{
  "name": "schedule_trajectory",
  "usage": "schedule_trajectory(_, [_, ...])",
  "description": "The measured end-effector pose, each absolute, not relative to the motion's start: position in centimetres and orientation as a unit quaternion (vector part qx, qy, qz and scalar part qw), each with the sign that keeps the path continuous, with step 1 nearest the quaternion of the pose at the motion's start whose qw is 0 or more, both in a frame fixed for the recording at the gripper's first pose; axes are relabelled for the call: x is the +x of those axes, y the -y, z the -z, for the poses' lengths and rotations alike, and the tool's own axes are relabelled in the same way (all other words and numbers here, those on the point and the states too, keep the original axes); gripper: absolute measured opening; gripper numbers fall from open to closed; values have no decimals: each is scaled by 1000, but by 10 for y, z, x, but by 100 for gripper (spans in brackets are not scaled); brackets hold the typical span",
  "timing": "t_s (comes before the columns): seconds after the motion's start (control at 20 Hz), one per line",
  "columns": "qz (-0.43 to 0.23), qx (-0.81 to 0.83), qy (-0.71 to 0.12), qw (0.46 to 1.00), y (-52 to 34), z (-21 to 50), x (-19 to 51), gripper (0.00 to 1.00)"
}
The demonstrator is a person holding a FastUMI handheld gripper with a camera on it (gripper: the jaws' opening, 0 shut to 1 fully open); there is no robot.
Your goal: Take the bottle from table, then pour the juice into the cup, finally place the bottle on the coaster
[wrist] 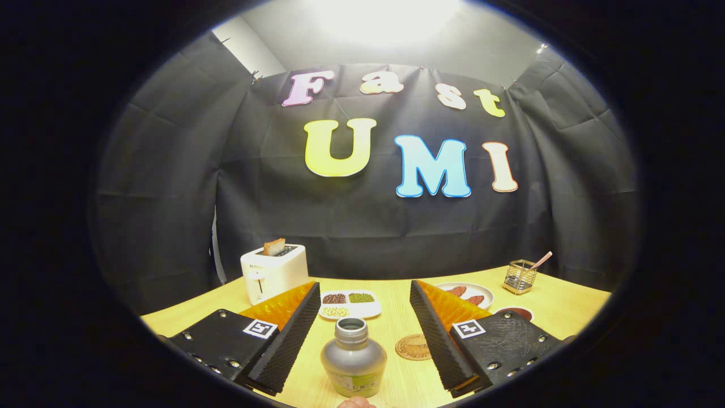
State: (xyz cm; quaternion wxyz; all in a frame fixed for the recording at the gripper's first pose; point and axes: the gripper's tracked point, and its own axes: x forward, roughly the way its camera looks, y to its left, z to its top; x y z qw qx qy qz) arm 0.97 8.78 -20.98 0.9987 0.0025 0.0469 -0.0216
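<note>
A small grey bottle (353,358) with an open neck and a green label stands upright on the wooden table (391,323), between my two fingers and a little short of their tips. My gripper (362,290) is open, its fingers wide apart on either side of the bottle without touching it. A round cork coaster (413,347) lies flat just right of the bottle, close to the inner face of the right finger (436,334). A dark cup (514,312) with a reddish rim peeks out beyond the right finger.
A white toaster (274,273) with a slice of toast stands at the back left. A white divided dish (349,303) of beans sits beyond the fingertips. A plate (467,294) with reddish food and a wire holder (519,276) stand at the back right.
</note>
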Motion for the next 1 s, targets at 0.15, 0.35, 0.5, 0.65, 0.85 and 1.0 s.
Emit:
schedule_trajectory(0.15, [15, 1, -62, 998, -93, 233, 11, 97])
schedule_trajectory(0.35, [12, -19, -74, 997, -93, 261, 10, 97])
schedule_trajectory(0.5, [11, -20, -87, 996, -91, 279, 9, 97])
schedule_trajectory(0.65, [4, -15, -86, 996, -93, 287, 9, 97])
schedule_trajectory(0.85, [4, -16, -97, 995, -93, 301, 10, 97])
schedule_trajectory(1.0, [10, -28, -107, 994, -93, 311, 10, 97])
